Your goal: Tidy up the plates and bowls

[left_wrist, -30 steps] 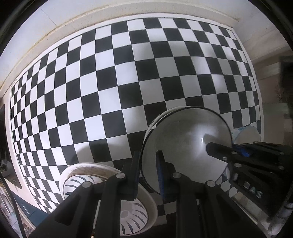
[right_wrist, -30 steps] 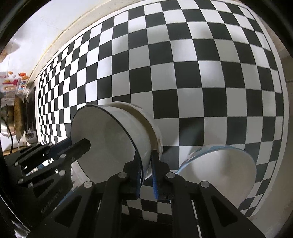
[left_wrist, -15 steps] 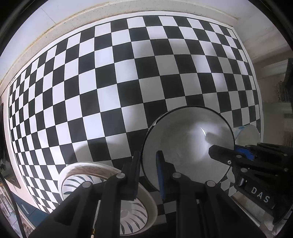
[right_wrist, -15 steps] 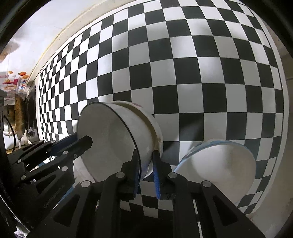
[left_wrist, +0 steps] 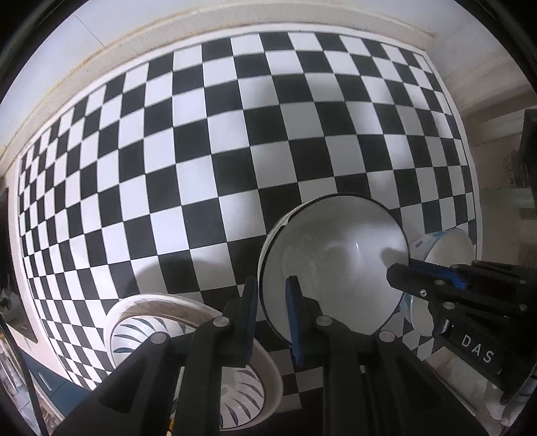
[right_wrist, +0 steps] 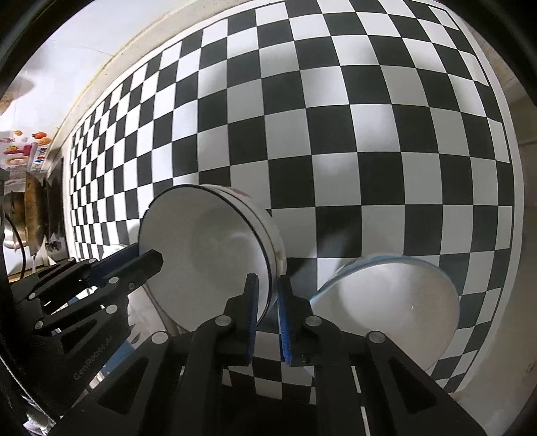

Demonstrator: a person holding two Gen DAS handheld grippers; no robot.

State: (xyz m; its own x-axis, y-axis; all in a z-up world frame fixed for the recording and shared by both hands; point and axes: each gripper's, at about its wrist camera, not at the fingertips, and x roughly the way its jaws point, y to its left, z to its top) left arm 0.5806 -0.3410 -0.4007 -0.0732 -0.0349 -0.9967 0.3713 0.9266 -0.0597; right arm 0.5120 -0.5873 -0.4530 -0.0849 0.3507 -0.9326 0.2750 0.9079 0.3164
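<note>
A: White bowl with dark rim (left_wrist: 335,265) is tilted over the checkered cloth (left_wrist: 201,151). Your left gripper (left_wrist: 272,302) is clamped on its rim; your right gripper (right_wrist: 267,295) pinches the opposite rim.

B: Others?

A: Blue-rimmed bowl (right_wrist: 392,298) just beside it, leaf-pattern plate (left_wrist: 141,332) on its other side.

Checkered tabletop (left_wrist: 208,141), pale wall (left_wrist: 141,20)
</note>
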